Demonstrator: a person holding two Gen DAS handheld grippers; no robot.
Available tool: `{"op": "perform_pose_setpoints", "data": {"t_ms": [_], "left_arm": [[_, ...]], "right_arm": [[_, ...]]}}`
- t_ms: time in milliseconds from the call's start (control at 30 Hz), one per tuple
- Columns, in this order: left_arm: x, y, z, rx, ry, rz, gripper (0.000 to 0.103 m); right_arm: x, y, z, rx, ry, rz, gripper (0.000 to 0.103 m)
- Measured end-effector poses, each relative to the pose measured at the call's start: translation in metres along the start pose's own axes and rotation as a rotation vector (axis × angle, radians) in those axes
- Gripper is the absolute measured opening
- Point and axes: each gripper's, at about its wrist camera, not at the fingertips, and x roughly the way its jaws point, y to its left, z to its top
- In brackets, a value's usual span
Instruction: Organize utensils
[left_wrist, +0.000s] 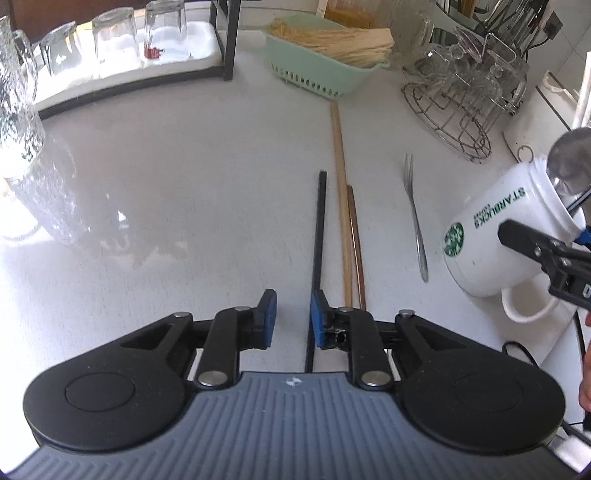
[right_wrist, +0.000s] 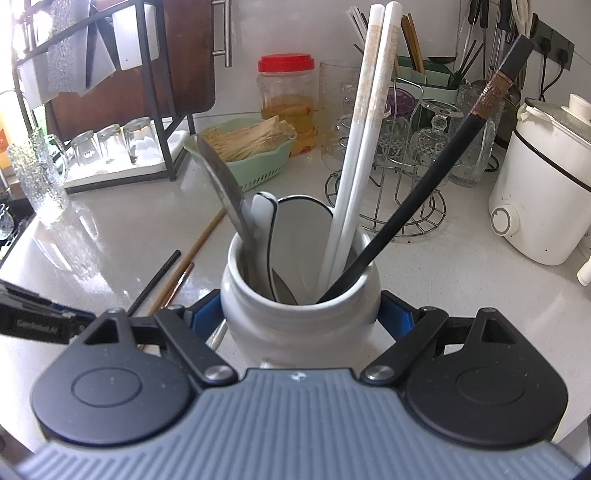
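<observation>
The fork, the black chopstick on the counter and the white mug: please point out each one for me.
fork (left_wrist: 416, 218): left wrist view, on the middle of its handle.
black chopstick (left_wrist: 320, 236): left wrist view, on the middle of its shaft.
white mug (right_wrist: 295, 325): right wrist view, on its front wall below the rim.

Low forward wrist views, shared countertop (left_wrist: 184, 184)

Domestic kitchen. Pale worktop (right_wrist: 461, 295) carries upturned drinking glasses (right_wrist: 110, 147) on a draining tray at upper left, a wire rack of glassware (right_wrist: 424, 147) at upper right, a white electric cooker (right_wrist: 546, 184) at far right, and wall sockets (right_wrist: 554, 48) with hanging utensils above it.
</observation>
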Motion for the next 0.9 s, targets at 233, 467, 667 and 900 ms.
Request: {"op": "perform_pose_setpoints", "data": {"t_ms": [233, 467, 667, 900], "left_arm": [[-0.001, -0.003, 0.031, 0.055, -0.058, 0.021, 0.023], [0.02, -0.013, 0.053, 0.089, -0.03, -0.029, 0.023], [0.038, -0.022, 0.057, 0.125, -0.009, -0.027, 0.023], [0.047, -0.035, 0.068, 0.178, -0.002, 0.032, 0.023]], "right_arm": [[0.001, 0.0, 0.001, 0.001, 0.006, -0.002, 0.09], [0.001, 0.0, 0.001, 0.011, 0.006, -0.008, 0.09], [0.001, 0.001, 0.0, 0.017, 0.007, -0.015, 0.09], [0.001, 0.002, 0.0, 0.024, 0.004, -0.019, 0.09]]}}
